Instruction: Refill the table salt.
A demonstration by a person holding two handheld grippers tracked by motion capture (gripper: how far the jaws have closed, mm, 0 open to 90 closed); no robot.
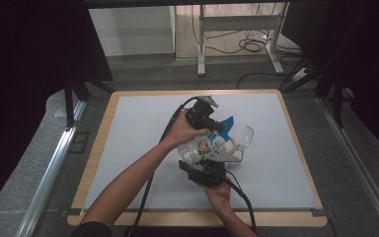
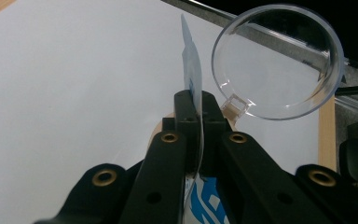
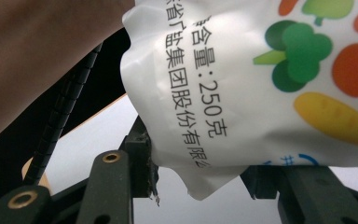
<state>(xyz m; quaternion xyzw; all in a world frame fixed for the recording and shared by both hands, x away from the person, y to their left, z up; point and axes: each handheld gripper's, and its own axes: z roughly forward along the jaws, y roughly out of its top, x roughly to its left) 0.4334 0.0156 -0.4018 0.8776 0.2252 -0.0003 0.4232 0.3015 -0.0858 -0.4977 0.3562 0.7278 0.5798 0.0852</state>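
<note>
A white pouch (image 1: 205, 144) printed with vegetables and a blue top corner hangs between both grippers above the mat. My left gripper (image 1: 217, 123) is shut on the pouch's thin top edge (image 2: 193, 79), which stands pinched between its jaws. My right gripper (image 1: 197, 160) comes from below and is shut on the pouch's lower corner (image 3: 200, 177); black characters and a carrot print (image 3: 335, 119) show above its jaws. A clear round plastic cup (image 1: 244, 136) with a small tab handle sits right beside the pouch top, close ahead of the left gripper (image 2: 196, 105) as the clear cup (image 2: 279, 60).
A pale grey mat (image 1: 143, 143) covers a wooden board (image 1: 197, 218) on the table. Metal rails (image 1: 54, 163) run along both sides. A desk frame and cables (image 1: 246, 44) stand beyond the far edge. The left forearm (image 3: 42, 56) and its cable cross the right gripper view.
</note>
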